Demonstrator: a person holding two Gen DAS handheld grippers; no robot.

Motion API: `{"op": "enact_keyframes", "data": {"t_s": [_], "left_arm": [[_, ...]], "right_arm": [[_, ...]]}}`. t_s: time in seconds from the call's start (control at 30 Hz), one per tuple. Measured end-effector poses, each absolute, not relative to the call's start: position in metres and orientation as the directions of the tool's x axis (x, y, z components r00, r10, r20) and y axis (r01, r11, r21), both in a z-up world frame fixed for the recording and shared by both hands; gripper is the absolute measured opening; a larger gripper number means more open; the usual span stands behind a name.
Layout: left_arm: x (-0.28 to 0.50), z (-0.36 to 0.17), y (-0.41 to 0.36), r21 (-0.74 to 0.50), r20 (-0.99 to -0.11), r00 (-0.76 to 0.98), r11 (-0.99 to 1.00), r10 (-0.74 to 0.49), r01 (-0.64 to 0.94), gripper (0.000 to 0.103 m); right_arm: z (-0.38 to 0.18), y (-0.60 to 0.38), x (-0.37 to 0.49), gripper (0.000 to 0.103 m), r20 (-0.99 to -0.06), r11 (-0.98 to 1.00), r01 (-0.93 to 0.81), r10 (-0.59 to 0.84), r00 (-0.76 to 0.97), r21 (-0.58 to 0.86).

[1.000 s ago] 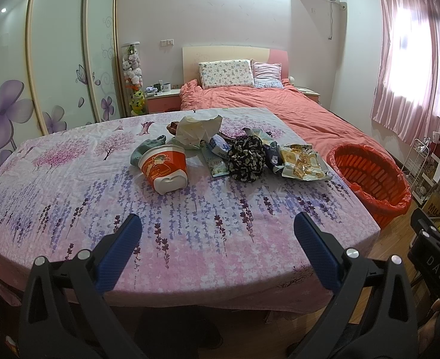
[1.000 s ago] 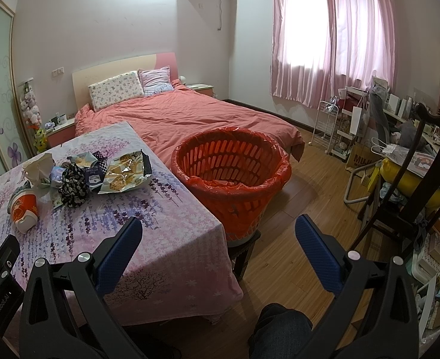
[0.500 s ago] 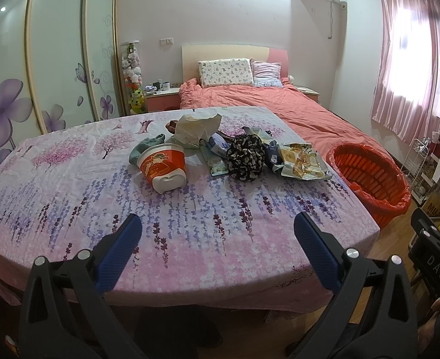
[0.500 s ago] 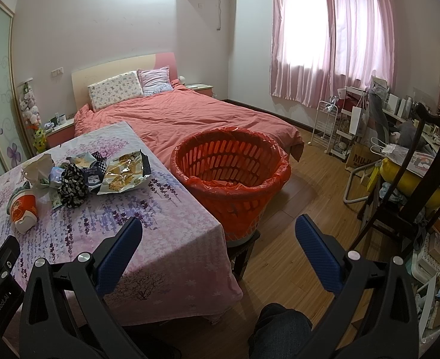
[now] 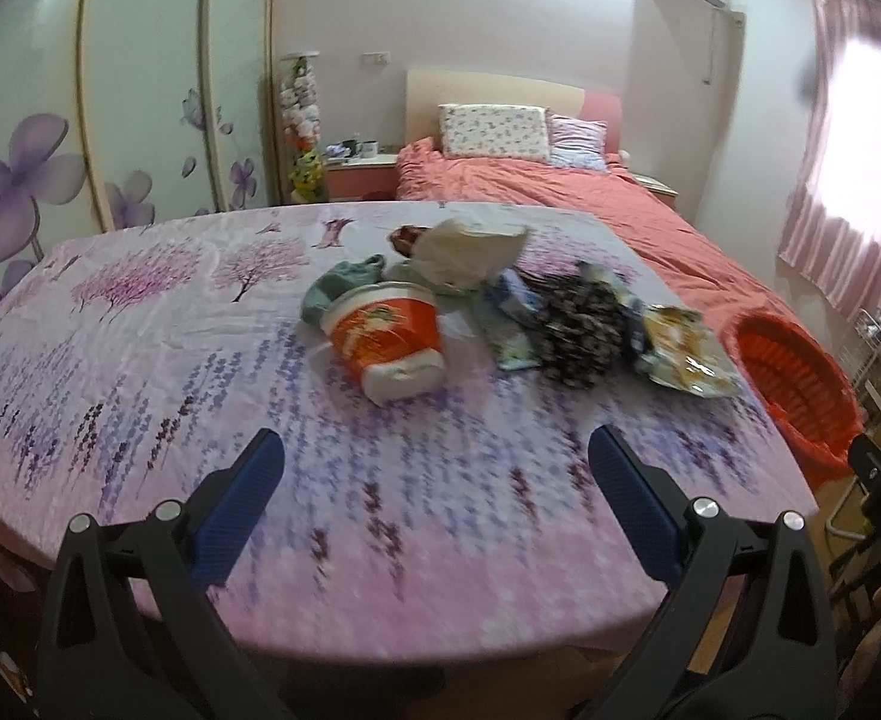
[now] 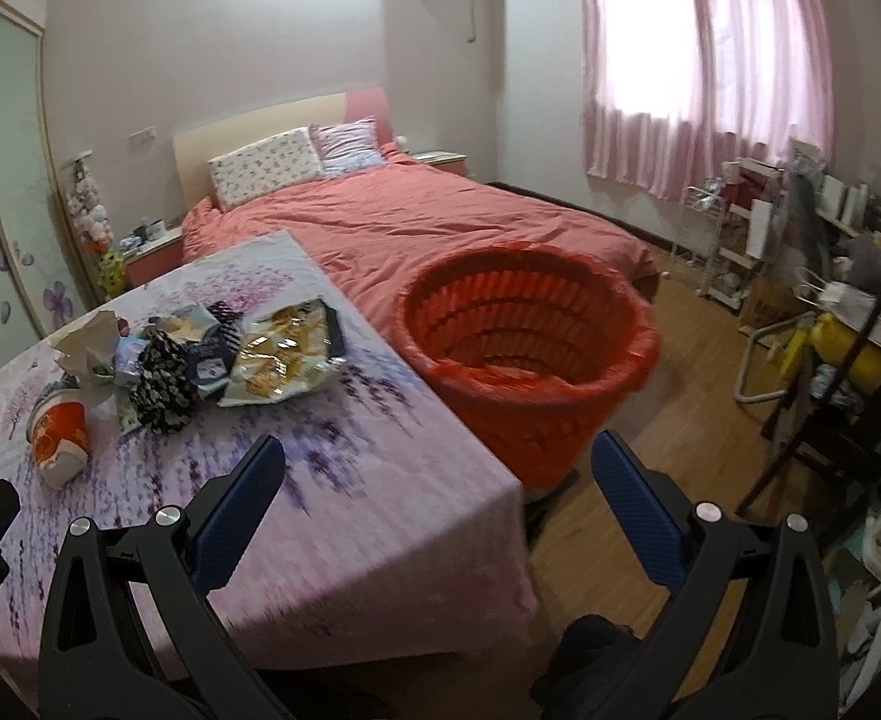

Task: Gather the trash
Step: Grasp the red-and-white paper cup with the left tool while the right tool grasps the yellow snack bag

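A pile of trash lies mid-table on the floral cloth: a tipped orange noodle cup (image 5: 389,343), a crumpled white paper bag (image 5: 470,252), a black patterned wrapper (image 5: 581,330), a yellow snack bag (image 5: 683,351) and a teal sock (image 5: 344,282). The orange basket (image 6: 527,354) with a red liner stands at the table's right edge and looks empty inside. My left gripper (image 5: 434,480) is open and empty over the near table, short of the cup. My right gripper (image 6: 437,483) is open and empty over the table's right corner, near the basket. The snack bag (image 6: 284,354) and the cup (image 6: 59,435) also show in the right wrist view.
A bed with a coral cover (image 6: 416,228) lies behind the table and basket. A wardrobe with flower doors (image 5: 50,138) fills the left wall. A black chair and a cluttered desk (image 6: 848,312) stand at the right on the wooden floor (image 6: 638,504).
Both grippers have moved forward toward the table; the trash pile and the basket look larger and closer. The right view has swung toward the table. Both stay open.
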State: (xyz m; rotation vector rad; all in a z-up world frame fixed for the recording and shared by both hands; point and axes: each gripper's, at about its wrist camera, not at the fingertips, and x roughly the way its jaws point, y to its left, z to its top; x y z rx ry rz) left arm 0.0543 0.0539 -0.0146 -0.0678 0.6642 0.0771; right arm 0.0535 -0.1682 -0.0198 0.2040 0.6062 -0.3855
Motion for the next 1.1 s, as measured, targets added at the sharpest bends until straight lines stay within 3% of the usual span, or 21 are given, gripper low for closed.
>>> {"op": "enact_keyframes", "data": {"t_s": [0.2,0.3,0.37,0.67,0.7,0.8,1.0,1.1], "left_arm": [[0.089,-0.019,0.079,-0.011,-0.615,0.781,0.990,0.106,-0.143,0.099],[0.109,-0.027,0.091,-0.031,-0.648,0.755,0.987,0.099,-0.156,0.099],[0.120,-0.032,0.098,-0.050,-0.667,0.740,0.986,0.087,-0.161,0.099],[0.146,-0.048,0.104,-0.044,-0.687,0.723,0.990,0.068,-0.136,0.099],[0.149,-0.050,0.105,-0.045,-0.691,0.719,0.990,0.066,-0.134,0.099],[0.160,-0.057,0.107,-0.052,-0.707,0.705,0.990,0.056,-0.131,0.099],[0.173,-0.063,0.108,-0.071,-0.718,0.695,0.990,0.032,-0.119,0.098],[0.177,-0.065,0.107,-0.074,-0.723,0.690,0.991,0.022,-0.109,0.096]], "right_arm": [[-0.030,-0.168,0.098,0.095,-0.610,0.933,0.335,-0.188,0.770,0.135],[-0.039,-0.168,0.131,0.082,-0.624,0.946,0.285,-0.129,0.770,0.156],[-0.044,-0.172,0.145,0.078,-0.646,0.946,0.277,-0.105,0.756,0.170],[-0.073,-0.186,0.191,0.077,-0.748,0.923,0.278,0.015,0.663,0.265],[-0.072,-0.184,0.188,0.073,-0.744,0.929,0.274,0.002,0.668,0.248],[-0.070,-0.172,0.186,0.049,-0.743,0.944,0.236,0.016,0.669,0.232],[-0.065,-0.170,0.181,0.020,-0.721,0.937,0.200,0.072,0.689,0.286],[-0.062,-0.166,0.181,0.011,-0.709,0.940,0.176,0.088,0.700,0.291]]}}
